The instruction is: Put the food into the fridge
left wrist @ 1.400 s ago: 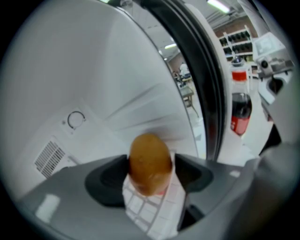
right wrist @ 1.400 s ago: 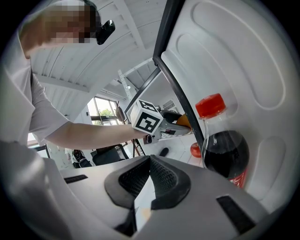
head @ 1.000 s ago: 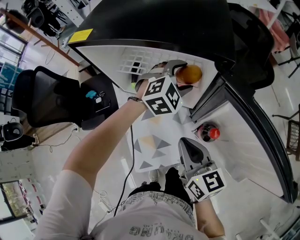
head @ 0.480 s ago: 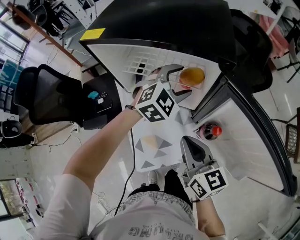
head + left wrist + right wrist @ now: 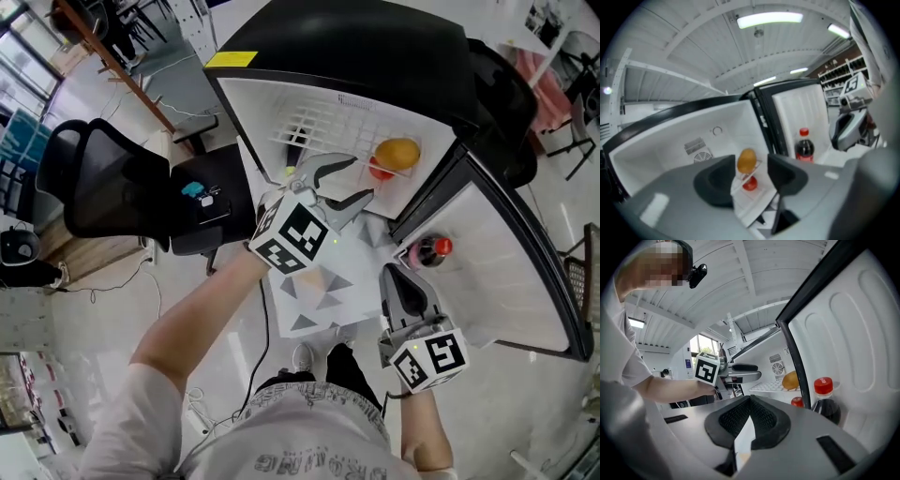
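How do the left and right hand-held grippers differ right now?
The left hand-held gripper reaches toward the open fridge; the right hand-held gripper sits nearer the person, beside the door's bottle. The left's jaws stand apart, closing with nothing between them; the right's jaws are together. Both are empty and carry a marker cube.

The small red round thing (image 5: pixel 380 172) at the white wire fridge shelf (image 5: pixel 309 127) is half hidden behind the orange-yellow fruit (image 5: pixel 397 152), so no clue what it is. The dark soda bottle with the red cap (image 5: pixel 826 401) loses its lower half behind the grey right gripper (image 5: pixel 751 398). Yellow label (image 5: pixel 231 59) on the black fridge top (image 5: pixel 356 47): print way too small to read.
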{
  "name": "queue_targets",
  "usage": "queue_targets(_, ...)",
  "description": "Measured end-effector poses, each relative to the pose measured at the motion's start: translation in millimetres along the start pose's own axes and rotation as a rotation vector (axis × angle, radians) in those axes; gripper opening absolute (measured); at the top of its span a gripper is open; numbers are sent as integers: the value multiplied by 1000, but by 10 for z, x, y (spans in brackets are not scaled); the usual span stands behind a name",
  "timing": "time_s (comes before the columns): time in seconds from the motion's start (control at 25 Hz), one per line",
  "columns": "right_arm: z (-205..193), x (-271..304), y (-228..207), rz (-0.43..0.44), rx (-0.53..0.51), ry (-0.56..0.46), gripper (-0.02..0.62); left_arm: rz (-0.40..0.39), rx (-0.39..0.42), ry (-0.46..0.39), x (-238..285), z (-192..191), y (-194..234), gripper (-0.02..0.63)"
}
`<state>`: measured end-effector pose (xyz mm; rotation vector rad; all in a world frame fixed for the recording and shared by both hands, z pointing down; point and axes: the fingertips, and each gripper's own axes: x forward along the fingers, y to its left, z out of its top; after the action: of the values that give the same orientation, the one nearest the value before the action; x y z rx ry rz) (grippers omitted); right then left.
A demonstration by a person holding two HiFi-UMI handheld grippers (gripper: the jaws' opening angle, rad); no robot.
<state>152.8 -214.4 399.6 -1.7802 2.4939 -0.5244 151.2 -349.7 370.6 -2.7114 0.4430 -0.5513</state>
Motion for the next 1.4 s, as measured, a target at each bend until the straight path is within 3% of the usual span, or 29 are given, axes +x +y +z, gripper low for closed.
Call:
queue_targets(0.72, 91, -192, 625, 4, -73, -25, 2, 87, -270, -116, -1196, -126, -350, 92)
queue_targets(0.88, 105, -195, 722, 12, -88, -27, 2, 97, -320, -99, -1368, -273, -439, 81)
queue_targets(1.08, 124, -188, 810, 17, -101, -30, 2, 110, -363, -150, -1546, -206, -513, 66)
queue_targets(1.4, 143, -187, 873, 21, -113, -33, 2, 106, -434, -157, -1701, -368, -675, 33)
